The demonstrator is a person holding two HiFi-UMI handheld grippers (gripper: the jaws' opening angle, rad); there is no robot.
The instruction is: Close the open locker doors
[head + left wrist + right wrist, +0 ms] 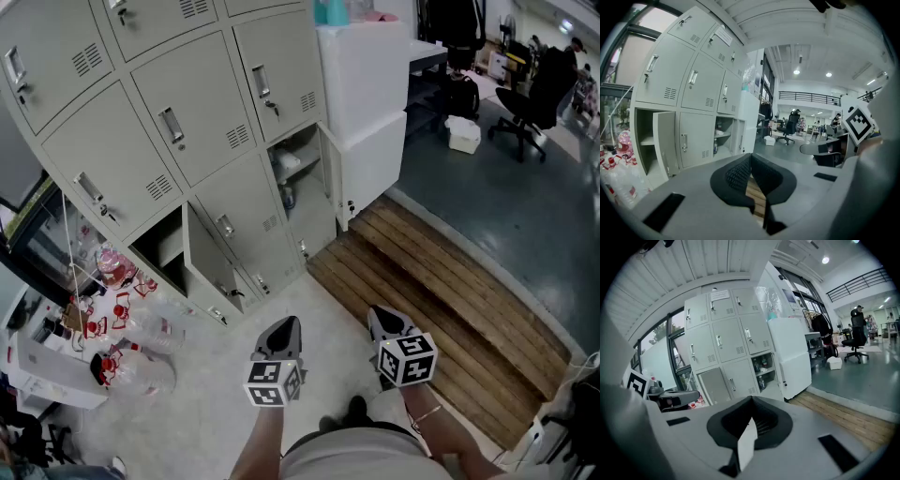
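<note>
In the head view, the grey lockers [187, 122] fill the picture from 9 to 12 o'clock. Two bottom-row doors stand open. The left open door [208, 262] is swung out from its dark compartment. The right open door [333, 183] is swung wide and seen edge-on beside the white cabinet [361, 103] at 1 o'clock, and its compartment shows a shelf with small items. The left gripper [284, 330] and right gripper [384, 319] hang side by side at 6 o'clock, near the edge of the wooden platform [441, 291]. Both are well apart from the lockers and touch nothing.

In the left gripper view, the lockers [689, 79] stand at 9 to 10 o'clock. The left open door [665, 140] juts out at 9 o'clock, with the other open compartment further right. The left gripper [750, 161] has its dark jaws pressed together with nothing between them.

In the right gripper view, the lockers [726, 343] sit just above centre, toward 11 o'clock. The left open door [712, 386] is turned toward us, and the right-hand compartment beside the white cabinet [790, 357] shows bottles on its shelf. The right gripper [751, 412] is closed tight and empty.
</note>
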